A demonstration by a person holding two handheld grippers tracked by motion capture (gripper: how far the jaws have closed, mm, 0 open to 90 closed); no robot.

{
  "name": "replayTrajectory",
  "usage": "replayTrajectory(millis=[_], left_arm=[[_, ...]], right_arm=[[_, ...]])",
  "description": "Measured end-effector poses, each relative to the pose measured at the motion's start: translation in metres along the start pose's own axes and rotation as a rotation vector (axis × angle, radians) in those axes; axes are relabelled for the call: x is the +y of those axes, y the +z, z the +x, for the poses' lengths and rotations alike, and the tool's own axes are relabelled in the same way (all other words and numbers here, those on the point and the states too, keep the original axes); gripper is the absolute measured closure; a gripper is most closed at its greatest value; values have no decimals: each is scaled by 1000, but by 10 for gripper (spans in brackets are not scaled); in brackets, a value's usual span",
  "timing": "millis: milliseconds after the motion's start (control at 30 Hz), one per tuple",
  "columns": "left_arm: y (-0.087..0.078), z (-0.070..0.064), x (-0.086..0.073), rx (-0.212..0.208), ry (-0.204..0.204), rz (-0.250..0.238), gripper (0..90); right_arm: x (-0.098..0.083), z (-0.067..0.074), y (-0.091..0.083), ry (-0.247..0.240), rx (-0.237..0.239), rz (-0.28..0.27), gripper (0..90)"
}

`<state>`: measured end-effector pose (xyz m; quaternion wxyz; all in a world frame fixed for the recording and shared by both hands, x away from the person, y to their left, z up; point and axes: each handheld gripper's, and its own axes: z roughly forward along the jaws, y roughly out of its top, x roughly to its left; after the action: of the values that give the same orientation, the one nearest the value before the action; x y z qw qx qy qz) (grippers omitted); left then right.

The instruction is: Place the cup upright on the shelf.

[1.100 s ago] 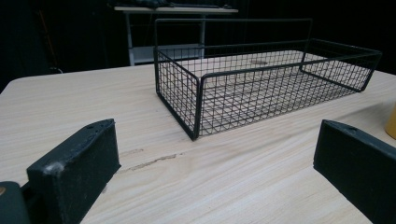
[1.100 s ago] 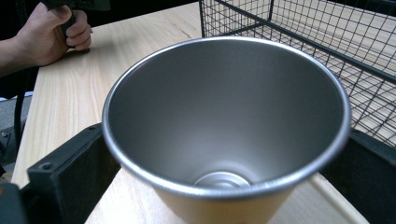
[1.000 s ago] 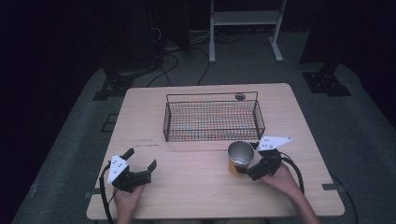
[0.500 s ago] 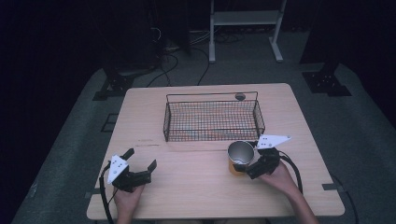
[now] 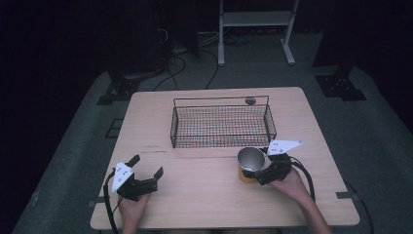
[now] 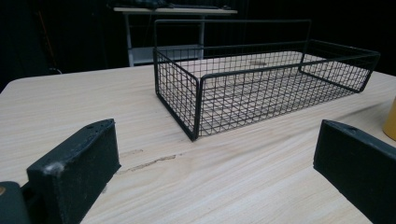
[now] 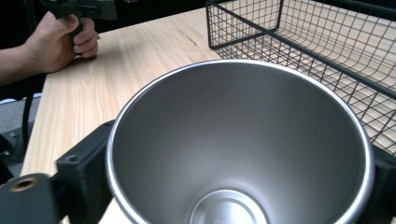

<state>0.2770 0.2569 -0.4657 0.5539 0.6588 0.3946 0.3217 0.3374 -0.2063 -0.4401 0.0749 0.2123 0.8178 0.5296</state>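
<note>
The table (image 5: 214,204) carries a wire basket (image 5: 221,124) near its far edge. Near the front right, the right gripper (image 5: 258,170) has its jaws closed around a steel cup (image 5: 251,161). Near the front-left corner, the left gripper (image 5: 146,170) rests with jaws wide apart, holding nothing.

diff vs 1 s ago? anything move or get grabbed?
Almost nothing. The right gripper and the steel cup with the yellow base between its jaws crept slightly toward the black wire basket. The left gripper stays open and idle on the wooden table; the basket has not shifted.
</note>
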Motion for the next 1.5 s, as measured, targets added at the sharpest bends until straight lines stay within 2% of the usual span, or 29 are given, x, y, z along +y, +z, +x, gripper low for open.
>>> replayTrajectory(millis=[333,633,933,1500], left_arm=[[0,0,0,1,0,0,0],[0,0,0,2,0,0,0],[0,0,0,1,1,0,0],[0,0,0,-1,0,0,0]], right_arm=[[1,-1,-1,4,-9,8,88],[9,0,-6,21,20,-12,90],[29,-1,-9,12,40,-38,91],[60,-5,-10,1,71,-29,92]])
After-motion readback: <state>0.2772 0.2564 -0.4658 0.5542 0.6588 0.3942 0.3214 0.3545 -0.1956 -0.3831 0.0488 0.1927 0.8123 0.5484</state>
